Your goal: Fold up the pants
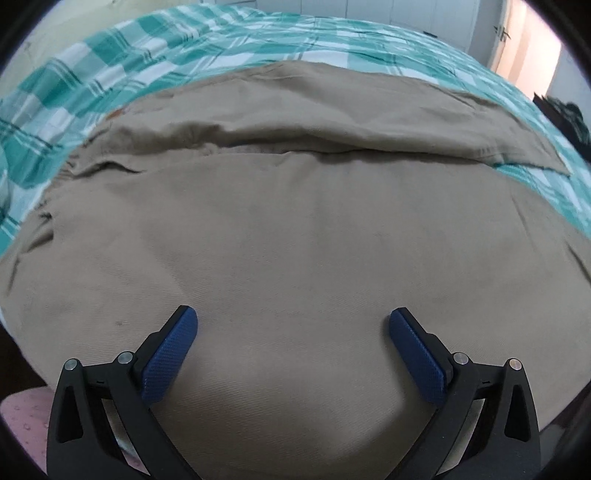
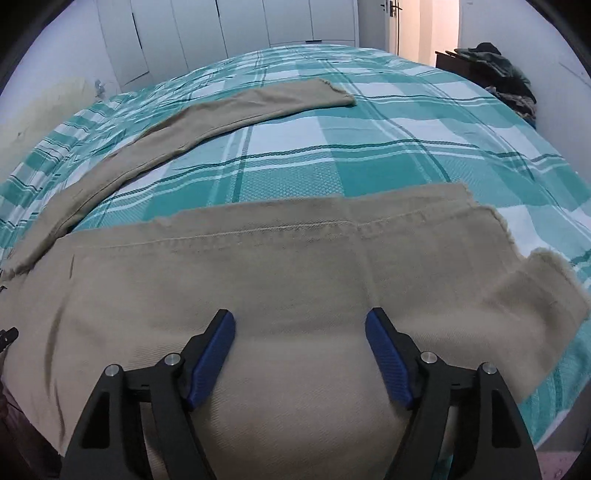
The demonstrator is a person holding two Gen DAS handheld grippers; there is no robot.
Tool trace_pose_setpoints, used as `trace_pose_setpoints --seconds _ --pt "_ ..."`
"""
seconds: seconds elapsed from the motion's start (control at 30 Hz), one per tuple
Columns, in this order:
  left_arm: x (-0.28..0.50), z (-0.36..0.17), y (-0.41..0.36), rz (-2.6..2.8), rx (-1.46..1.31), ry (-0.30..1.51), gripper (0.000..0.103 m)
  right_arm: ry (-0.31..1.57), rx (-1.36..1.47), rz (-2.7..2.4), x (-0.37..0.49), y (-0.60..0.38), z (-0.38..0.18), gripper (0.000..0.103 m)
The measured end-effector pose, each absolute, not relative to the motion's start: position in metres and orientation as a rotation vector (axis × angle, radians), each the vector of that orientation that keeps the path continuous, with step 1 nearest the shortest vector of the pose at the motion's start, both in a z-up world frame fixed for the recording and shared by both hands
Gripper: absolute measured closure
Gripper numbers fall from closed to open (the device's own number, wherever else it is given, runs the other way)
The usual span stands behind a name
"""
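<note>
Tan pants [image 1: 295, 229] lie spread on a bed with a teal and white checked cover [image 1: 155, 55]. In the left wrist view the cloth fills most of the frame, with a folded ridge across the middle. My left gripper [image 1: 293, 317] is open, just above the near part of the cloth, holding nothing. In the right wrist view one pant leg end [image 2: 280, 258] with a frayed hem lies in front, and the other leg [image 2: 207, 114] stretches away to the far left. My right gripper [image 2: 300, 319] is open above the near leg, empty.
The bed cover [image 2: 388, 147] stretches far and right. White wardrobe doors [image 2: 229, 29] stand behind the bed. A dark stand with a pile of clothes [image 2: 498, 70] is at the far right, next to a lit doorway [image 2: 424, 26].
</note>
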State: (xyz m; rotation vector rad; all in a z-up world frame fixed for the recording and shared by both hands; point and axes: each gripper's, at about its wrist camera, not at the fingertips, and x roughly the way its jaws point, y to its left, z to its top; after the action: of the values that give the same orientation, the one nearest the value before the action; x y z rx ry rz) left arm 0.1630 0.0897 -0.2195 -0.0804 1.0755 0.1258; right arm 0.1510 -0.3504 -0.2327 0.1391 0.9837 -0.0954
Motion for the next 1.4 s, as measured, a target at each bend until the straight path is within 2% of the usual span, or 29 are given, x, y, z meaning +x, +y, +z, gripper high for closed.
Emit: trace_pose_setpoints --seconds 0.53,0.67,0.83,0.93,1.0,1.03,1.13,1.27,1.4 --pt "0.159 -0.221 0.087 0.139 -0.051 1.055 0.001 0.983 0.126 -0.078 0.149 -0.357 -0.234 0.024" --pt "0.16 -0.221 0.087 0.134 -0.049 1.056 0.0 1.118 0.141 -0.109 0.161 -0.352 -0.202 0.024" --pt "0.161 -0.221 0.087 0.137 -0.045 1.06 0.0 1.053 0.061 0.148 0.174 -0.277 -0.156 0.021" --pt "0.16 -0.221 0.087 0.132 -0.045 1.062 0.0 1.138 0.024 0.287 0.186 -0.226 -0.181 0.023" --pt "0.159 -0.221 0.088 0.12 -0.043 1.061 0.001 1.198 -0.172 0.238 0.187 -0.21 -0.21 0.024" --pt "0.159 -0.221 0.088 0.114 -0.04 1.061 0.001 1.178 -0.202 0.198 0.186 -0.218 -0.216 0.014" --pt "0.157 -0.22 0.088 0.1 -0.032 1.057 0.001 1.201 -0.071 0.042 0.187 -0.283 -0.228 0.0" --pt "0.158 -0.221 0.088 0.102 -0.027 1.059 0.001 1.204 0.002 0.012 0.184 -0.323 -0.215 0.001" --pt "0.159 -0.221 0.087 0.112 -0.03 1.064 0.001 1.138 0.047 0.165 0.175 -0.288 -0.188 0.001"
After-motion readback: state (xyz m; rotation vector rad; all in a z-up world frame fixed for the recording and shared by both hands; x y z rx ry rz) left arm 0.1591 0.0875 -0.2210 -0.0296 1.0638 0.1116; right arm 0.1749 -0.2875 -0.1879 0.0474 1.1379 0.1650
